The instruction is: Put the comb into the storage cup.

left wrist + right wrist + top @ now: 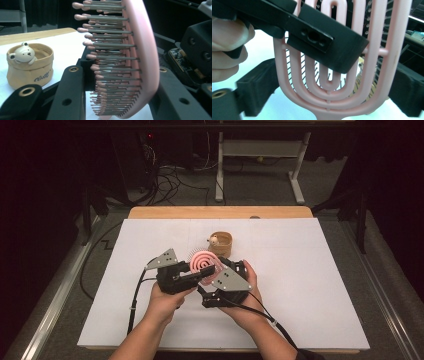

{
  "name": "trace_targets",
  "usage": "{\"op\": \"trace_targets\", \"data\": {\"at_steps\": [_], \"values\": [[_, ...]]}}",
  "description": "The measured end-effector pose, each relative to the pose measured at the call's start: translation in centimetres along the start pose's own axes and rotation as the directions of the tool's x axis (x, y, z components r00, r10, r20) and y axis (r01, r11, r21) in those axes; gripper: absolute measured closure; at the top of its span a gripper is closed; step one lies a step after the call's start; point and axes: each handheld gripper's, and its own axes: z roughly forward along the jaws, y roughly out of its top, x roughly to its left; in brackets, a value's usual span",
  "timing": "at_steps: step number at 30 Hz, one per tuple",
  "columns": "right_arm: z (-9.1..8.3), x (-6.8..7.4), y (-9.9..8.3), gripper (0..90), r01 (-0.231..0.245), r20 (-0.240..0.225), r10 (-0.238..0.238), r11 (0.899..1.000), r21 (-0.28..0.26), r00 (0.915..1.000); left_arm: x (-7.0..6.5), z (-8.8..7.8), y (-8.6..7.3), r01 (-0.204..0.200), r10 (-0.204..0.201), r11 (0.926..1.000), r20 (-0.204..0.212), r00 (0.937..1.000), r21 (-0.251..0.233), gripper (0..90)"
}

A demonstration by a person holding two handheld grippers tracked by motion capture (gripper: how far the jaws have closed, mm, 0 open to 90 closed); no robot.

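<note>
A pink hairbrush [202, 261] with a looped open back is held above the table's middle. In the left gripper view its grey bristles with pink tips [110, 45] point left, and my left gripper [120, 72] is shut on the brush head [145, 50], one jaw against the bristles and one on the back. In the right gripper view, the brush back [337, 97] stands between the jaws of my right gripper [332, 86], which are wide apart and open. A jaw of the left gripper [324, 42] crosses the brush back. In the high view, both grippers [202, 270] [220, 266] meet at the brush.
A small tan cup with a bear figure on its rim [220, 244] [30, 65] stands just beyond the brush. A white sheet [300, 285] covers the wooden table. Cables trail from both grippers toward the front edge. Desk legs and wires lie on the floor behind.
</note>
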Motion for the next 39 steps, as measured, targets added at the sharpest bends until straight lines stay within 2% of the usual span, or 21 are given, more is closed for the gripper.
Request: {"op": "trace_targets", "data": {"at_steps": [4,8,13,21,32,35,39], "values": [[0.0,-0.1,-0.1,0.3,-0.006,0.001,0.006,1.0,-0.004,1.0,-0.1,-0.3,0.2,-0.02,0.02,0.9998,-0.011,0.9997,-0.009,63.1],[-0.2,-0.1,0.0,0.3,-0.011,-0.01,0.011,1.0,-0.005,0.9999,-0.1,-0.6,0.3,-0.022,0.022,0.9996,-0.016,0.9996,-0.017,63.2],[-0.7,-0.4,-0.1,0.3,-0.022,-0.015,0.022,1.0,-0.009,0.9996,-0.2,-0.8,0.5,-0.045,0.044,0.9987,-0.04,0.9982,-0.023,63.2],[-1.1,-0.9,-0.5,0.3,-0.045,-0.02,0.045,0.999,-0.014,0.9988,-0.1,-1.3,0.7,-0.055,0.053,0.998,-0.07,0.9962,-0.031,63.2],[-2.1,-2.0,-1.2,0.3,-0.071,-0.015,0.071,0.997,-0.012,0.9974,0.1,-2.0,0.8,-0.074,0.071,0.9969,-0.117,0.9906,-0.025,63.3],[-2.4,-2.4,-1.6,0.3,-0.081,-0.009,0.081,0.997,-0.011,0.9967,0.2,-2.2,0.8,-0.065,0.061,0.9976,-0.124,0.9904,-0.026,63.2],[-2.8,-2.9,-2.3,0.3,-0.094,-0.001,0.094,0.996,-0.006,0.9956,0.3,-2.4,0.8,-0.08,0.076,0.9967,-0.148,0.9861,-0.017,63.2]]}}
